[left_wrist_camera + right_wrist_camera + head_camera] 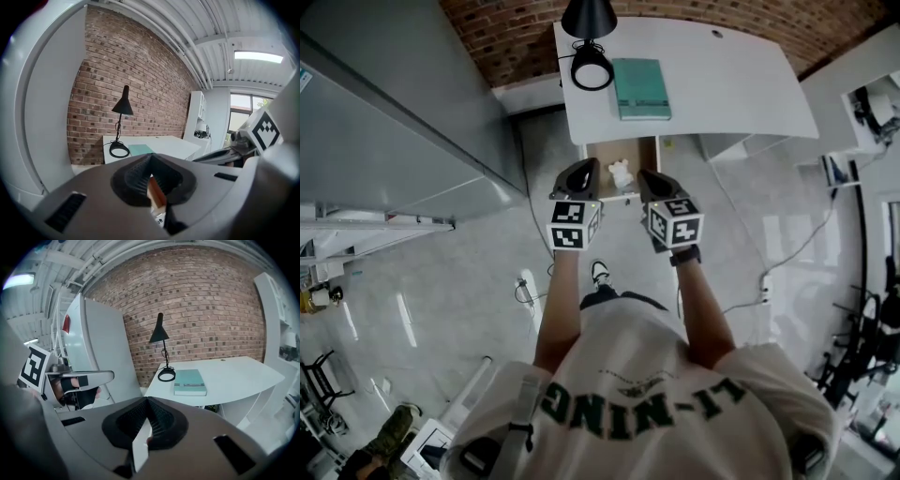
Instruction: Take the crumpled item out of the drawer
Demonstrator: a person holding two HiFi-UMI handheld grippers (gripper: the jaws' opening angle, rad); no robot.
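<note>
— Where do things stand?
— My left gripper [579, 170] is closed and empty. The crumpled white wad [622, 173] lies in the open drawer [607, 150]. My right gripper [654, 178] is closed and empty too.
— The risk?
— Reaching in with the jaws closed would likely shove the wad deeper.

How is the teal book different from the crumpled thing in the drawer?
The book is teal, flat and rectangular; the crumpled item is white and lumpy. The book lies on the desk; the crumpled item sits in the open drawer. The book looks larger than the crumpled item. Neither is held.
</note>
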